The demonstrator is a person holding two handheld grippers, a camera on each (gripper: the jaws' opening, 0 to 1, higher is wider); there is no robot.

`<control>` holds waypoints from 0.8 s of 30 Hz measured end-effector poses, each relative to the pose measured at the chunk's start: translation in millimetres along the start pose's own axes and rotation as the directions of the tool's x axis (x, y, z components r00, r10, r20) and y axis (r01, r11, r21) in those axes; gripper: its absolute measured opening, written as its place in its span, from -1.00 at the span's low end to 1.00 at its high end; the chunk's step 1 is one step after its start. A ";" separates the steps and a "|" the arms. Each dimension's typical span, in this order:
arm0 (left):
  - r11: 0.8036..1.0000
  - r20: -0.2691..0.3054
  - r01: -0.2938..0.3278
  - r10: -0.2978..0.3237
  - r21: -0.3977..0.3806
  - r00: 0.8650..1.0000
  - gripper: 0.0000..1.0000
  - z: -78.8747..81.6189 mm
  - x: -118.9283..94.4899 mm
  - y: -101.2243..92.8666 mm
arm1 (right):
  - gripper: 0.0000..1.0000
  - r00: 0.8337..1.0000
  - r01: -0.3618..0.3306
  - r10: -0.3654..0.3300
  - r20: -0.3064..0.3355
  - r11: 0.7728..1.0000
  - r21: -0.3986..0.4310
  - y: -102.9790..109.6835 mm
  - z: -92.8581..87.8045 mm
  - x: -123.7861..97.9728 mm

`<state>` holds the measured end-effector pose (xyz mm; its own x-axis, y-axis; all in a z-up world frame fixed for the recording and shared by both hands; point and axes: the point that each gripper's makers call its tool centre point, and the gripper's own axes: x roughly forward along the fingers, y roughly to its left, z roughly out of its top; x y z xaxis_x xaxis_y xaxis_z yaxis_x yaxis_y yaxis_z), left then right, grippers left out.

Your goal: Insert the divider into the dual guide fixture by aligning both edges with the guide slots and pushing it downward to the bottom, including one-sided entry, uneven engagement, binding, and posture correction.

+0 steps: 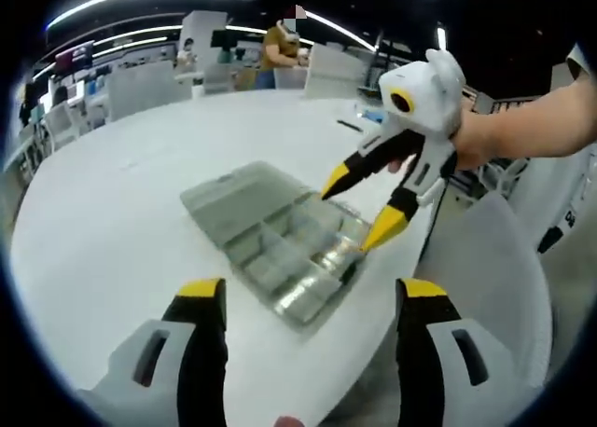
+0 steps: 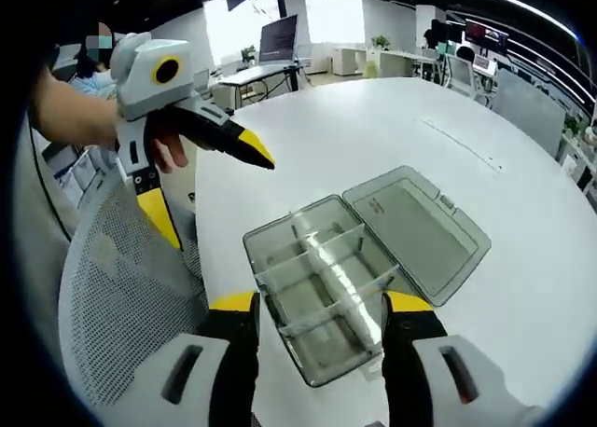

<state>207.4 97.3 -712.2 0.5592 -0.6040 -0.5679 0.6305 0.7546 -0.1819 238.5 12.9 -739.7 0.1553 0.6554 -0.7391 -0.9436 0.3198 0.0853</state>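
In the right gripper view we see the clear box (image 2: 359, 268) at centre frame on the white table (image 2: 373, 119), lid swung open to the right, dividers (image 2: 322, 250) standing in its tray. Our right gripper (image 2: 319, 308) hangs over the box's near end, fingers apart and empty. Our left gripper (image 2: 210, 189) sits at upper left, fingers spread, holding nothing. In the left gripper view the box (image 1: 275, 241) lies mid-frame beyond the open left gripper (image 1: 312, 292), with the right gripper (image 1: 359, 203) above its right end.

A large round white table (image 1: 140, 194) extends ahead of the jaws. A grey mesh-backed chair (image 2: 121, 287) stands left of the right gripper's jaws, at the table edge. Desks with dark computer monitors (image 2: 278, 37) stand far ahead.
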 end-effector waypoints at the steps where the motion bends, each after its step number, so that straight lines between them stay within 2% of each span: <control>1: 1.000 -0.001 -0.007 0.007 -0.001 1.000 0.48 -0.1 -0.5 0.9 | 0.02 1.000 0.005 -0.005 0.005 1.000 0.003 1.1 0.3 -1.4; 9: 0.998 0.007 -0.042 0.042 -0.041 0.999 0.56 -1.5 -2.1 5.0 | 0.18 0.998 0.026 -0.032 0.061 0.996 0.084 2.9 -1.8 -9.9; 18: 0.992 0.010 -0.094 0.095 -0.084 0.995 0.78 -2.5 -3.5 12.1 | 0.39 0.993 0.061 -0.074 0.093 0.988 0.139 1.2 -5.8 -22.7; 24: 0.990 0.008 -0.101 0.102 -0.095 0.995 0.80 -3.3 -5.0 10.1 | 0.47 0.990 0.074 -0.093 0.110 0.984 0.161 1.2 -6.0 -28.5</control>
<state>209.2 108.8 -713.9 0.6250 -0.5256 -0.5772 0.5166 0.8328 -0.1991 231.2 -9.5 -722.5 0.2733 0.6942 -0.6659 -0.8700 0.4738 0.1368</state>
